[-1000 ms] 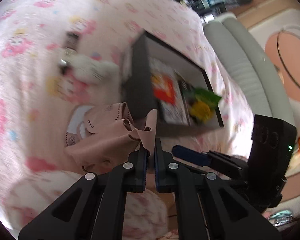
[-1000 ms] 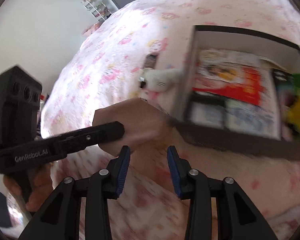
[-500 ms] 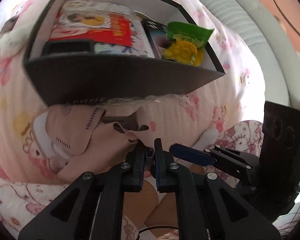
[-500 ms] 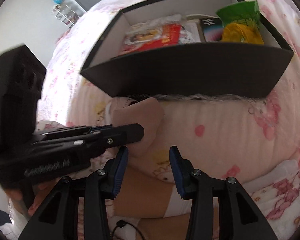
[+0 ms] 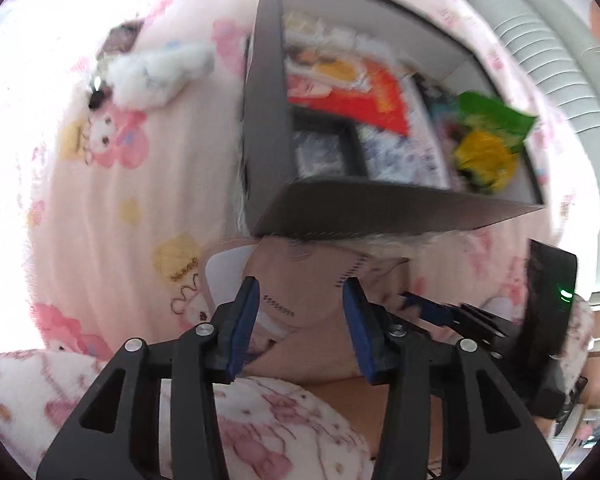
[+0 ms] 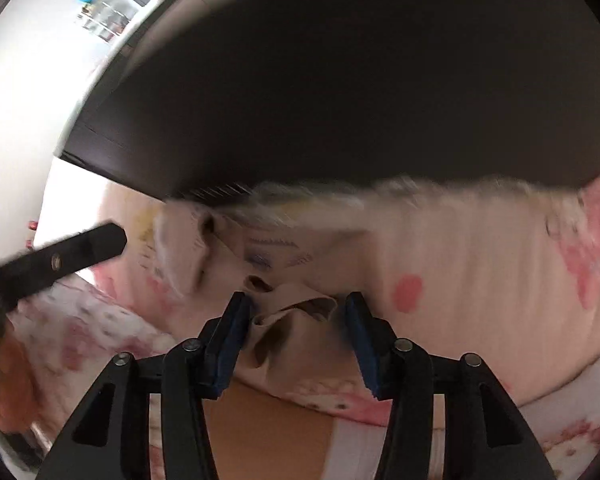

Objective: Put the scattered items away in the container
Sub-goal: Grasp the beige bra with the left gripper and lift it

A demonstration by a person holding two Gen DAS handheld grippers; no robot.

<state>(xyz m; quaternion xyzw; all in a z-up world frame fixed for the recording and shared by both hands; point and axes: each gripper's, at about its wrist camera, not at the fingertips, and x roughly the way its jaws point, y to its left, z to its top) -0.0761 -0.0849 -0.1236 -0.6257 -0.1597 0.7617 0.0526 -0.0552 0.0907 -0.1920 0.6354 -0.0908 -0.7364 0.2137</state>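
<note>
While its jaws are opening, the left gripper (image 5: 300, 300) is straddling the beige cloth (image 5: 312, 280) without pinching it. Beside the black box (image 5: 380, 208), the right gripper (image 6: 298, 320) is also widening around a cloth fold, untouched.

The dark box (image 5: 328, 212) fills the upper middle of the left wrist view, its near wall standing just above the pink cloth (image 5: 300, 280), so little room lies between. The box is crowded with packets (image 5: 364, 100). A white plush toy (image 5: 160, 72) sits upper left; bedspread (image 5: 100, 200) around it lies free.
</note>
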